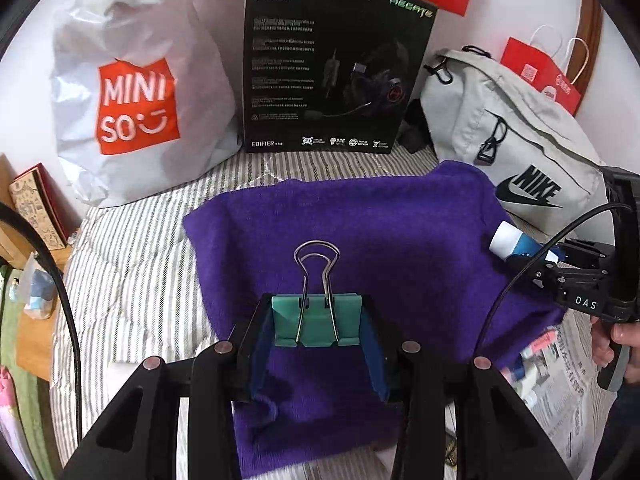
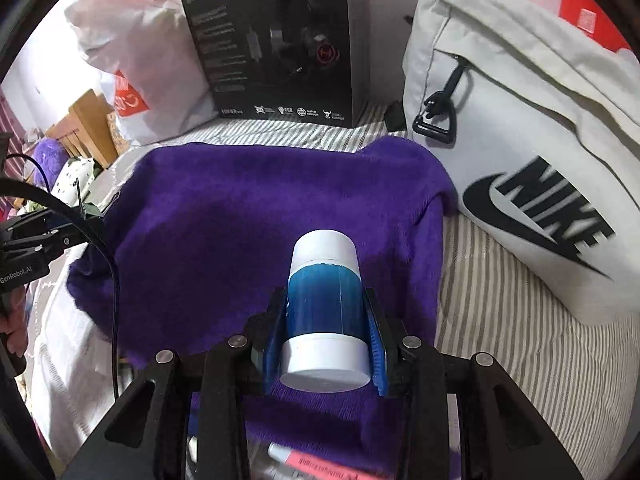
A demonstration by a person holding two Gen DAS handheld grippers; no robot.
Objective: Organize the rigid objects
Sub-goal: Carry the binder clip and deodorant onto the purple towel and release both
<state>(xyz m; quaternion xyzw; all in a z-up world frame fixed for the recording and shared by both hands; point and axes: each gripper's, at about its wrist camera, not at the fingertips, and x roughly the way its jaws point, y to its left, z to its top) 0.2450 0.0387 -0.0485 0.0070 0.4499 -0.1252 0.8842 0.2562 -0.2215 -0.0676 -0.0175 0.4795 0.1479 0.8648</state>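
Observation:
My left gripper [image 1: 318,322] is shut on a teal binder clip [image 1: 318,320] with silver wire handles, held above a purple cloth [image 1: 360,224]. My right gripper [image 2: 324,332] is shut on a blue glue stick [image 2: 324,300] with white ends, held above the same purple cloth [image 2: 240,216]. The right gripper [image 1: 560,264] with the glue stick [image 1: 516,240] also shows at the right of the left wrist view. The left gripper's body shows at the left edge of the right wrist view; its fingers are hidden there.
Behind the cloth stand a white Miniso bag [image 1: 132,100], a black headset box [image 1: 332,68] and a grey Nike bag [image 1: 516,136] on a striped bed cover [image 1: 132,272]. Pens and small items [image 1: 536,348] lie on newspaper at the right. Red paper bags stand at the back.

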